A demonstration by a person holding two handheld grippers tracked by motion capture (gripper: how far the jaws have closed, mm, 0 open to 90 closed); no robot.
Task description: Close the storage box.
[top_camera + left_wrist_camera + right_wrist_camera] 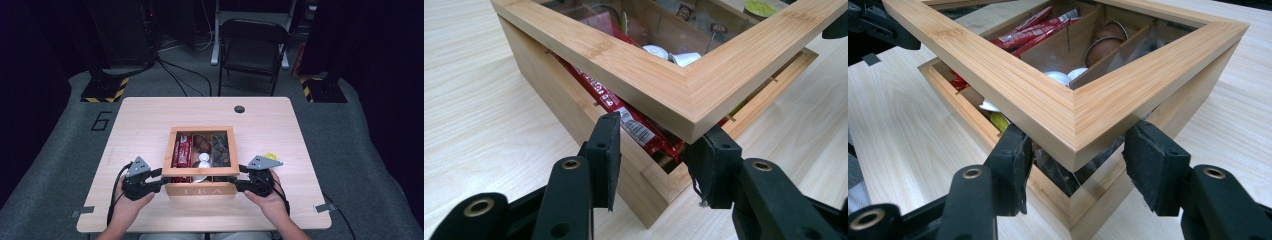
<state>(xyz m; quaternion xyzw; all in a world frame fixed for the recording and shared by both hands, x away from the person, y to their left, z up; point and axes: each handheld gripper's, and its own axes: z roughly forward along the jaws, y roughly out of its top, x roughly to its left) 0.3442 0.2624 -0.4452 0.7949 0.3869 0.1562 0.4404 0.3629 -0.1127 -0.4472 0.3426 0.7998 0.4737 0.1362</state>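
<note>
Left hand-held gripper (161,181) and right hand-held gripper (240,181) both spread open, straddling near corners of raised glass-paned bamboo lid (202,171), wooden tea box (201,190) between them on pale worktop (140,125)

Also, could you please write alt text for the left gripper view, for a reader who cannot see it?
The lid of a wooden box is lifted at its near corner, which sits between the two open black jaws of the left gripper. Red packets show in the gap beneath the lid, and the box rests on a light wooden table.
</note>
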